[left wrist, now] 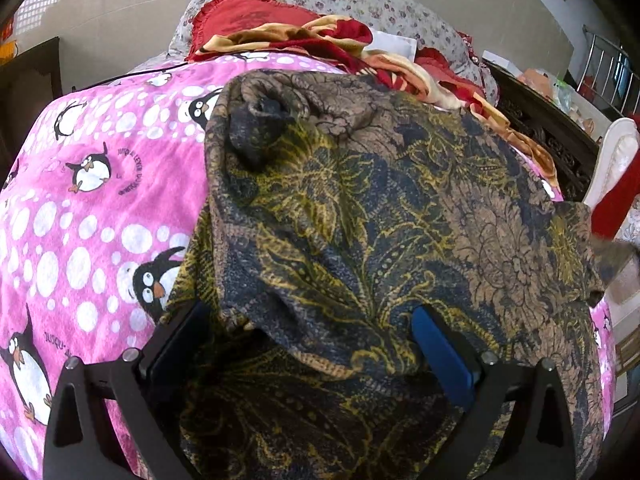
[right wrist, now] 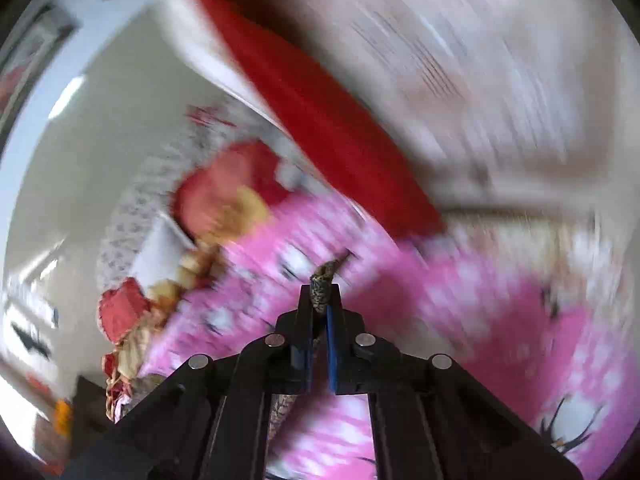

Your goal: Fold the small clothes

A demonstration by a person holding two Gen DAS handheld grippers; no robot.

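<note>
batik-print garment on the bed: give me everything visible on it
The batik-print garment is soft woven-looking cloth, dark navy with yellow-olive and tan floral and leaf motifs. It lies rumpled and unfolded on the pink penguin blanket, bunched into a hollow fold at its far left corner. Its near edge drapes between the wide-apart fingers of the left gripper; whether their pads touch it is unclear. The right gripper is shut on a small bunched bit of the same print.

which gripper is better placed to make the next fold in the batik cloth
Right, probably: the right gripper is already shut on a corner of the batik cloth. The left gripper stands open, cloth draped between its fingers.
</note>
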